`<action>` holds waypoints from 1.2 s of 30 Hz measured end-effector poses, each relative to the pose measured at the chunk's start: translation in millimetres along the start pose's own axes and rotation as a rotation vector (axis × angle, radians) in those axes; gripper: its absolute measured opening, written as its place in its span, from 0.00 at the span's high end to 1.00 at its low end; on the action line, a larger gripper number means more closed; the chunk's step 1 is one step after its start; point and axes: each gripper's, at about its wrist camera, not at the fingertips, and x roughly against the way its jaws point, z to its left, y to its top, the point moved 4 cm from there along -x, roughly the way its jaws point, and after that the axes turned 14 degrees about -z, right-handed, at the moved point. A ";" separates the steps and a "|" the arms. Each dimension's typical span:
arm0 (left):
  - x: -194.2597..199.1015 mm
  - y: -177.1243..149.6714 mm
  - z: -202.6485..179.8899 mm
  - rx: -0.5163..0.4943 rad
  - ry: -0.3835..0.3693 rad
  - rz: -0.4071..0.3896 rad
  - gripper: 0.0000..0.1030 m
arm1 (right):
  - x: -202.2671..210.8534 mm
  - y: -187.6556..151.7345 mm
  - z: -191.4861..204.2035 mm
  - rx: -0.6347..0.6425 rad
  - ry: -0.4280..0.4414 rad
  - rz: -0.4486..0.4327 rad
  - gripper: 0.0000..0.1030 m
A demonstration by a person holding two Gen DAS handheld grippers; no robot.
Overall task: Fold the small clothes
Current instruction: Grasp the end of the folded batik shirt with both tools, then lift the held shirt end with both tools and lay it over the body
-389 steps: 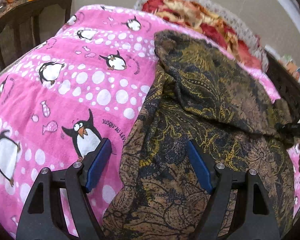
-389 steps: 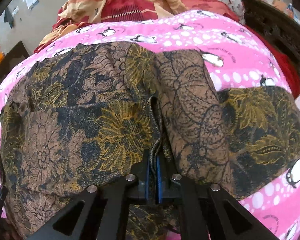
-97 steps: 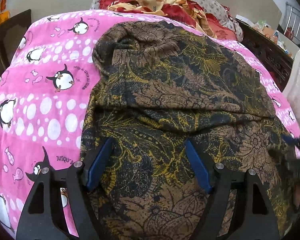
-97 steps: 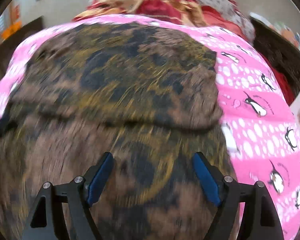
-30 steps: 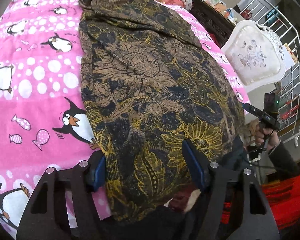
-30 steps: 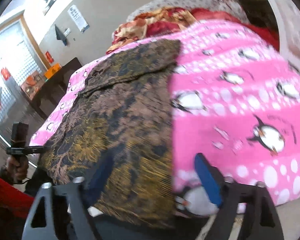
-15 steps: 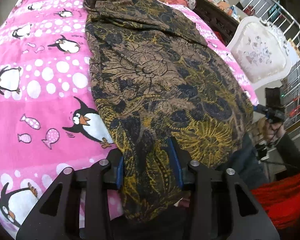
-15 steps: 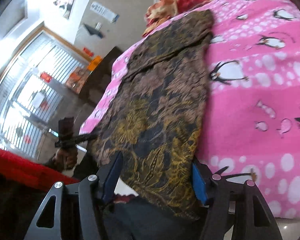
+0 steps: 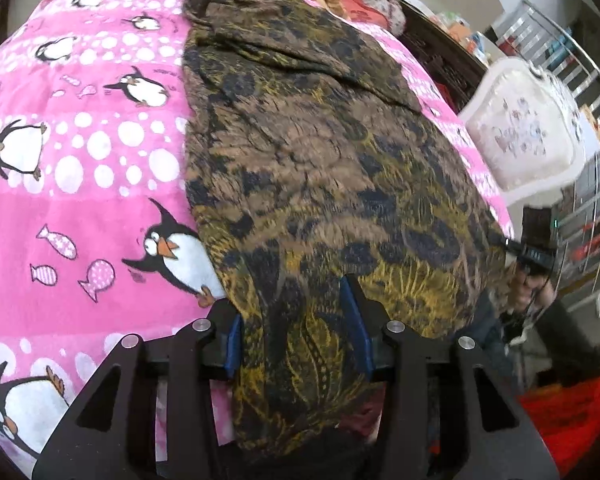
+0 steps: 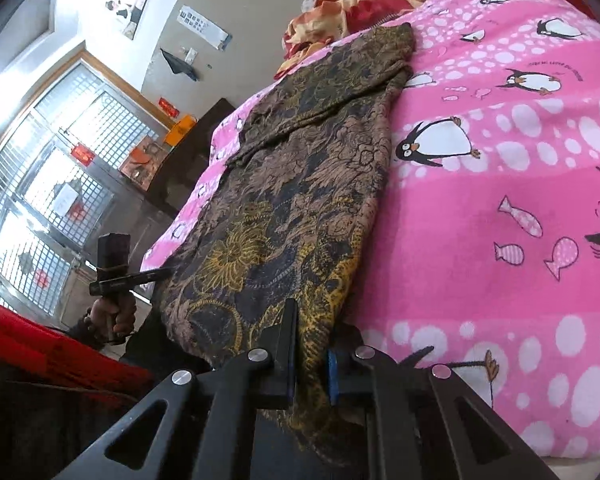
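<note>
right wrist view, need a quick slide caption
Right tool clamps the near hem of a brown patterned garment lying on a pink penguin blanket.

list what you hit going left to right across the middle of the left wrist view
pink penguin blanket → brown patterned garment → white padded chair → metal rack

Daylight is streaming through a barred window (image 10: 48,184) on a pale wall (image 10: 236,4); a panda picture (image 10: 126,4) is hanging there (beside a small notice); a dark wooden cabinet (image 10: 188,156) is standing below; a white padded chair (image 9: 528,136) is sitting before metal railings (image 9: 588,92).
</note>
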 end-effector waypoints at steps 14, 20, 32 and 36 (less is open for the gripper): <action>76.5 31.7 -15.3 -0.012 -0.071 -0.201 0.97 | 64.9 46.8 57.5 -0.065 0.180 -0.346 0.97; 133.4 13.3 -26.0 0.026 -0.159 -0.233 0.97 | 112.1 43.6 97.9 -0.027 0.258 -0.436 0.97; 77.4 104.5 -7.2 0.132 -0.081 -0.345 0.97 | 81.3 102.8 53.2 -0.095 0.075 -0.490 0.97; 31.2 161.2 5.8 0.093 -0.018 -0.359 0.97 | 24.7 148.8 12.1 -0.144 -0.037 -0.489 0.97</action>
